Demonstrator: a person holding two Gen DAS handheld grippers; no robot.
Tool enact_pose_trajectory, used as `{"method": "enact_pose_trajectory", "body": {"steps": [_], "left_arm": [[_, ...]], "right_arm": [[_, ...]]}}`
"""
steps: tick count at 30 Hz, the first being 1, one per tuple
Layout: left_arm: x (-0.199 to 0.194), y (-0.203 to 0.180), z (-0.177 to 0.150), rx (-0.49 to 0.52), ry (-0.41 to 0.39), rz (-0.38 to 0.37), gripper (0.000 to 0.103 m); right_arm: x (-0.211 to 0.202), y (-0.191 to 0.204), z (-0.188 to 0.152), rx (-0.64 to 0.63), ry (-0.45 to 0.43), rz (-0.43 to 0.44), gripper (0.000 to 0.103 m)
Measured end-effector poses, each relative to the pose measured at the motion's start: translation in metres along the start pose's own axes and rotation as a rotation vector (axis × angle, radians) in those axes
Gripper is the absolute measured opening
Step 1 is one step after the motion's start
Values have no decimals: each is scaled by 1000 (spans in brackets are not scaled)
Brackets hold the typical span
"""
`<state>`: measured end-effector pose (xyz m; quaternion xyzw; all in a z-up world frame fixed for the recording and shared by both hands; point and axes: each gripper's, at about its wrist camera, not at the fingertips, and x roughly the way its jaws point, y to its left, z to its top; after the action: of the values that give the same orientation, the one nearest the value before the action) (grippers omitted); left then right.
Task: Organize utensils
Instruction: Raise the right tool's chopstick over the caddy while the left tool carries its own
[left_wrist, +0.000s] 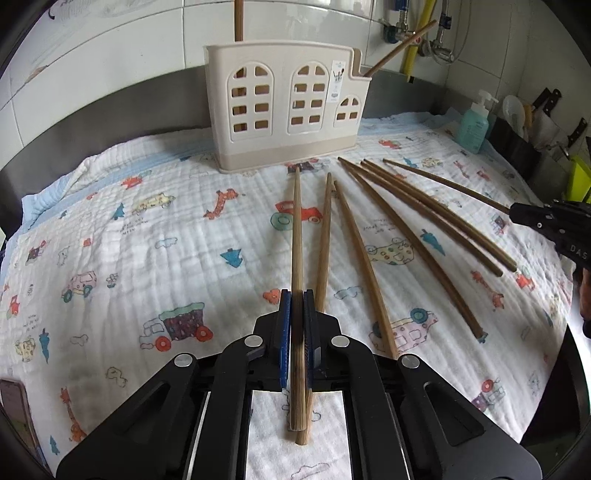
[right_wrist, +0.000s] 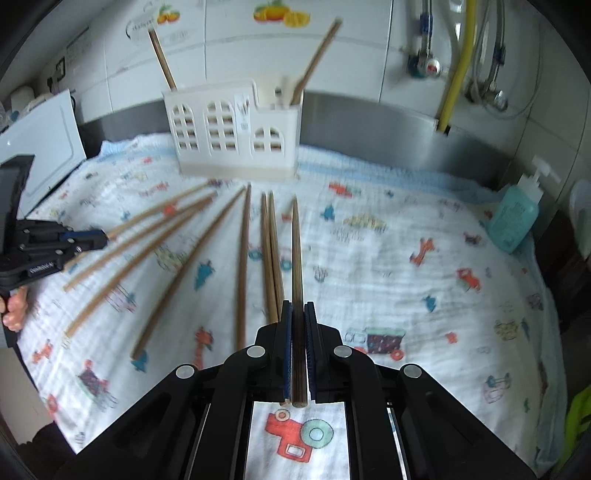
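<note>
Nine chopsticks (left_wrist: 402, 236), one holder (left_wrist: 284, 110).

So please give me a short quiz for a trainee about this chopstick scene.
1. True or false: the left gripper is shut on a chopstick.
2. How many chopsticks stand in the holder?
3. The soap bottle stands: A) inside the holder, B) on the cloth by the right edge, C) under the cloth.

Key: 1 true; 2 two; 3 B.
</note>
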<state>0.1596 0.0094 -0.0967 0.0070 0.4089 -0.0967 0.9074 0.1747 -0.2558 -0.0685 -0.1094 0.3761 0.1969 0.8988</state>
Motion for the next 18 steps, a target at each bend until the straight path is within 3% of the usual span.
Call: {"method": "enact_pose_trajectory", "body": {"steps": [10, 18], "left_arm": [[-38, -1, 26, -2, -112, -24, 5], [-60, 0, 56, 16, -188, -30, 5]], "right_arm": [[-48, 3, 43, 49, -145, 30, 6], [-61, 3, 89, 78, -193, 79, 6]]}}
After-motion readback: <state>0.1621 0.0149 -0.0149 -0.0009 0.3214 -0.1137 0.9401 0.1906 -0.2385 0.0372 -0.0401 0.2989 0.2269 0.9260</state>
